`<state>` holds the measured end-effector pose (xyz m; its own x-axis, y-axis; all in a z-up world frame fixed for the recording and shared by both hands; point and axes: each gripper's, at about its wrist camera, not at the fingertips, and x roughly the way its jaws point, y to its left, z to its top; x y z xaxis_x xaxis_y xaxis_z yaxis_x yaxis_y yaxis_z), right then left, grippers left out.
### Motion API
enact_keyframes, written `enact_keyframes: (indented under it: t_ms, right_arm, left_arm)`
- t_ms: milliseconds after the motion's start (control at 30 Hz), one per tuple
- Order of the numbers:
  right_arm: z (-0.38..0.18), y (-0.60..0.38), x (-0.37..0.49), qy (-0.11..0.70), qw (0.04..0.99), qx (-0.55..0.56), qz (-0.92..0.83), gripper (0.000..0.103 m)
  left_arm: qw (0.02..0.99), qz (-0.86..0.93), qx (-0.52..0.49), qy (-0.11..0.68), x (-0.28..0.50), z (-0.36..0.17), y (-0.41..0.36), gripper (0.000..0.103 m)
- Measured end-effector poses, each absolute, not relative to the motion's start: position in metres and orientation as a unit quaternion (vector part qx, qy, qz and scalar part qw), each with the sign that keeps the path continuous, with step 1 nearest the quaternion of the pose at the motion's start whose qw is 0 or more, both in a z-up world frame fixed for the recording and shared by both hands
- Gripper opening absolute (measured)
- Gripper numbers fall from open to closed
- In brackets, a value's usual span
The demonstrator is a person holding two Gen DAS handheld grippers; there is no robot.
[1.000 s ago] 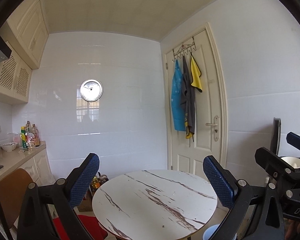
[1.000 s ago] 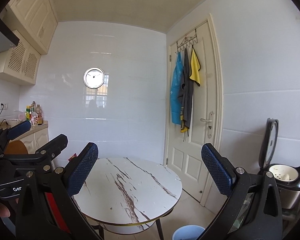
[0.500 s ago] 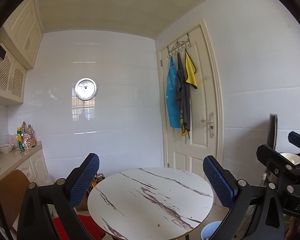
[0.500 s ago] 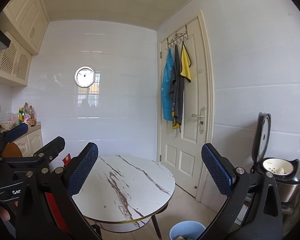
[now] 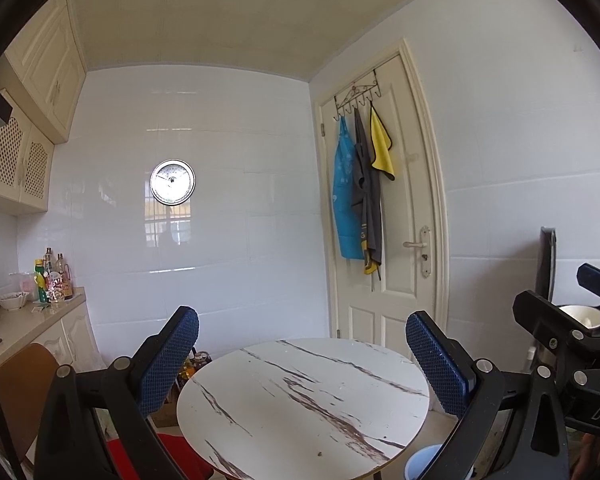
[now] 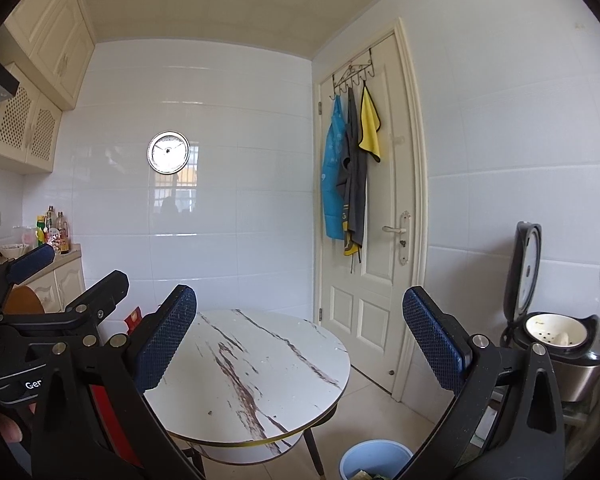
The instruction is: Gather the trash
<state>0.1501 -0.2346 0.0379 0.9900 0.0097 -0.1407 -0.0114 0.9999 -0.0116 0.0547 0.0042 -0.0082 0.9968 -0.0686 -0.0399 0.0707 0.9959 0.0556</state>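
Observation:
A round white marble-pattern table (image 5: 300,404) stands ahead, also in the right wrist view (image 6: 252,368). A small dark crumb (image 5: 319,454) lies near its front edge; it also shows in the right wrist view (image 6: 209,413). A light blue trash bin (image 6: 374,460) stands on the floor right of the table, with some scraps inside; its rim shows in the left wrist view (image 5: 424,460). My left gripper (image 5: 302,364) is open and empty above the table. My right gripper (image 6: 300,344) is open and empty, to the right of the left one.
A white door (image 6: 372,248) with hung aprons and a yellow cloth is behind the table. An open rice cooker (image 6: 556,332) stands at the right. A counter with bottles (image 5: 52,280) runs along the left. A brown chair back (image 5: 16,396) and a red seat (image 5: 168,452) are left of the table.
Both views have tilted and shifted slightly; the table and blue bin sit a little more in view. Both grippers stay open and empty.

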Motion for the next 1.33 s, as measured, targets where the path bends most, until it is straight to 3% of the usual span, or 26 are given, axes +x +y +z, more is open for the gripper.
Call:
enact_keyframes:
  t_ms: [1333]
  right_arm:
    - [0.034, -0.23, 0.153, 0.077, 0.997, -0.003, 0.003, 0.103]
  left_arm:
    - [0.999, -0.036, 0.028, 0.027, 0.055, -0.03, 0.013, 0.103]
